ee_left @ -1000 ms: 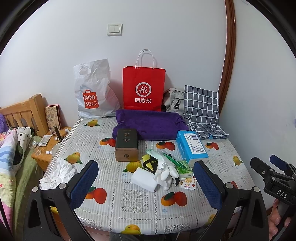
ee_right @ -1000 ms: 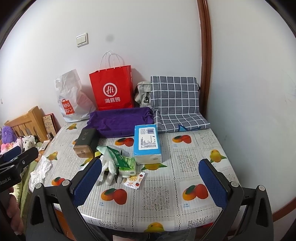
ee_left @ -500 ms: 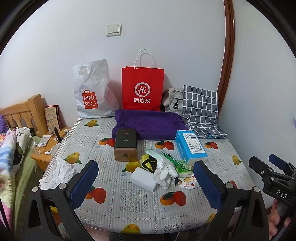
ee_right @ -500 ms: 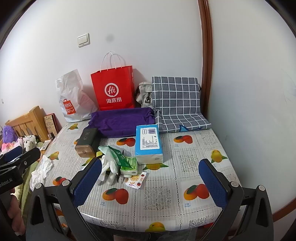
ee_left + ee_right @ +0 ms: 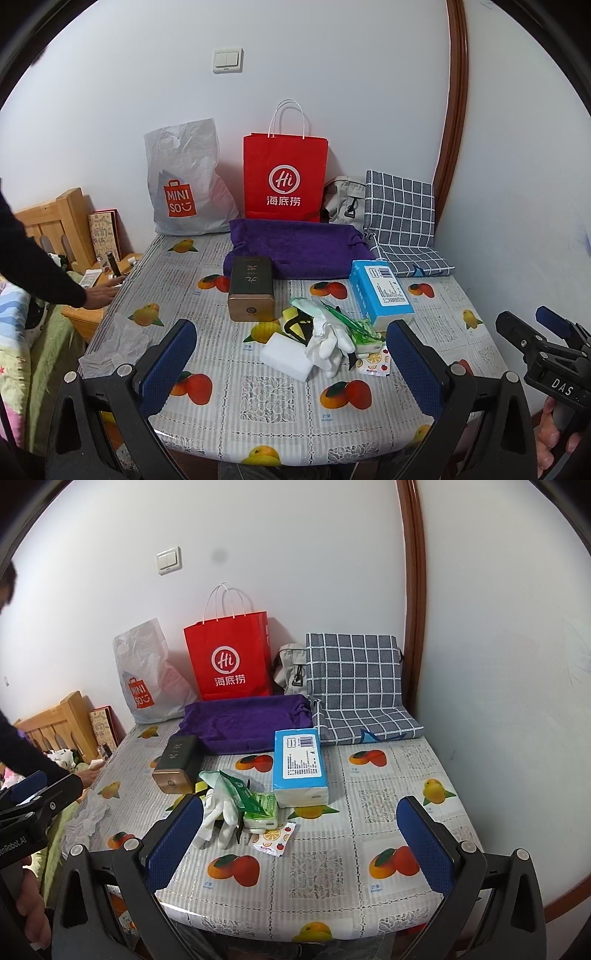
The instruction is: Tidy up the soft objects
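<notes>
A pile of soft items lies mid-table: white gloves [image 5: 328,345] [image 5: 221,812], a white sponge block [image 5: 286,356], a green tissue pack [image 5: 364,332] [image 5: 260,806] and a blue tissue pack [image 5: 380,293] [image 5: 299,766]. A folded purple towel [image 5: 299,249] [image 5: 247,720] and a grey checked cushion [image 5: 400,218] [image 5: 354,686] lie at the back. A crumpled white cloth [image 5: 118,341] sits at the table's left edge. My left gripper [image 5: 291,365] and right gripper [image 5: 301,842] are both open and empty, above the table's near edge.
A dark box with a gold end [image 5: 251,291] stands mid-table. A red paper bag [image 5: 284,177], a white Miniso bag [image 5: 188,184] and a grey pouch [image 5: 345,199] lean on the back wall. Another person's arm [image 5: 44,269] reaches over the wooden nightstand [image 5: 88,314] at left.
A person's dark-sleeved arm has come into view at the left, hand on the nightstand. Both grippers have stayed open and nearly still.
</notes>
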A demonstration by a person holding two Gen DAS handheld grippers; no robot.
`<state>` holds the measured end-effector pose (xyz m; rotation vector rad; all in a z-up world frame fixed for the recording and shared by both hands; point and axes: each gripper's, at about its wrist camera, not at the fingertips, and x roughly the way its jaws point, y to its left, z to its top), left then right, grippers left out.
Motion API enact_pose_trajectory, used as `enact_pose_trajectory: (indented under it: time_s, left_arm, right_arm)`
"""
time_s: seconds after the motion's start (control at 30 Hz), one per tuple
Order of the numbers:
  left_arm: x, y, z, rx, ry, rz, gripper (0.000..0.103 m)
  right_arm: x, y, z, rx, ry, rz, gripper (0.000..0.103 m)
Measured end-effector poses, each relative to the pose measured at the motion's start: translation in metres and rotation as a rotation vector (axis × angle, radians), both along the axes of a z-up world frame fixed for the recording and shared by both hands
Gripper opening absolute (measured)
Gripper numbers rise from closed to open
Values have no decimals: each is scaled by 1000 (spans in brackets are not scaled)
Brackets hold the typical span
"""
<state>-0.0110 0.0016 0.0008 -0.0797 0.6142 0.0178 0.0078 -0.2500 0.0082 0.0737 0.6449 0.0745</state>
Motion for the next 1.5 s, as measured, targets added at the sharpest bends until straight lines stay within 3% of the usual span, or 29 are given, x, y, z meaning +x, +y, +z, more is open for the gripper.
enact_pose_trajectory:
  time_s: [1.33,1.5]
  left_arm:
    - [6,7,5,0,4,7,103]
    - [18,16,-8,0,27,21,103]
  right_arm:
    - [-3,3,2,3,-16,14,103]
    - [4,3,-5,2,-5,24,103]
